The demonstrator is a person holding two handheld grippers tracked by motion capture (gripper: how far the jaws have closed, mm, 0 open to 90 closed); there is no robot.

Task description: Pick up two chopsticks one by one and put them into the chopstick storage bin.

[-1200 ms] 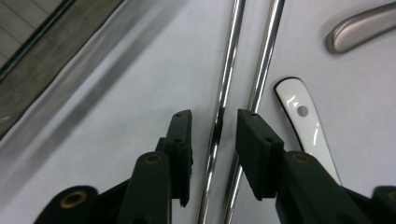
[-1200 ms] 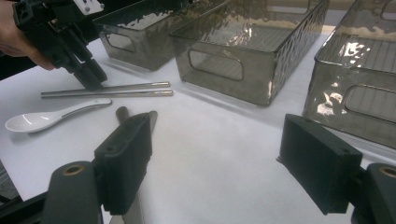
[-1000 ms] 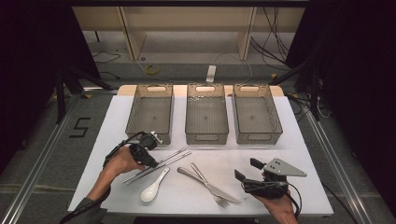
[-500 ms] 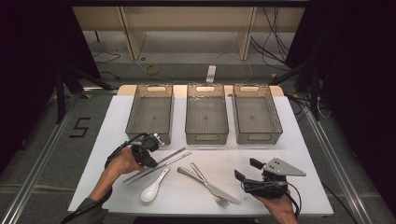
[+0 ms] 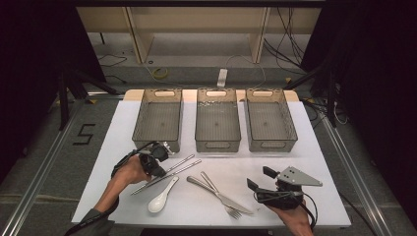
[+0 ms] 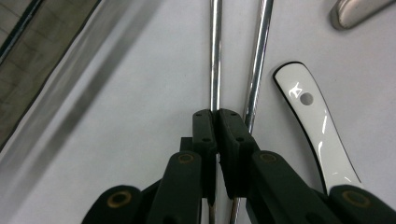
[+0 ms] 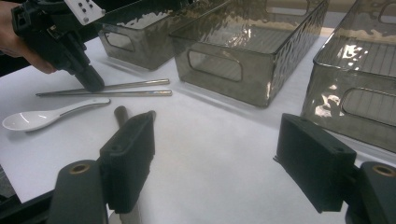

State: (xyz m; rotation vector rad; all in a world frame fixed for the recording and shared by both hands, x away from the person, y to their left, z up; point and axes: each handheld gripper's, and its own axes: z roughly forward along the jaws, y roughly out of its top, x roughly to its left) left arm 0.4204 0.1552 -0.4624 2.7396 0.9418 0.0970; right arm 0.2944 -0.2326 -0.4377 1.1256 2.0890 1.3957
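**A:** Steel chopsticks (image 5: 169, 169) are the thing here, two of them lying side by side on the white tabletop (image 5: 314, 152), slanting from lower left up toward the left bin (image 5: 158, 119). The left tongs (image 5: 156, 169) have just been closing and are now pinched together on one of the pair. In the left gripper view you can see the left-hand chopstick (image 6: 215, 56) running straight into the seam between the black pads, while the other chopstick (image 6: 258, 60) passes just beside the right pad.

**B:** Lifted or not?

**A:** Can't tell for sure, though both sticks look flat on the tabletop in the right gripper view. The tongs come down on them near their left end there (image 7: 91, 80).

**B:** What's around them?

**A:** White ceramic spoon (image 5: 162, 196) just below the chopsticks, handle pointing up toward them, near but apart as far as I can see. Right of that, a knife (image 5: 219, 194) and a fork (image 5: 222, 197) crossed over each other, mid-tabletop.

**B:** And the other hand?

**A:** Right tongs (image 5: 259, 178) sit near the front right corner, jaws standing wide apart with nothing between them. In their own view the knife handle (image 7: 122, 113) pokes out behind the left jaw, not gripped.

**B:** Bins?

**A:** Three smoky see-through bins in a row at the back, with the middle bin (image 5: 217, 123) and the right bin (image 5: 270, 120) completing the row.
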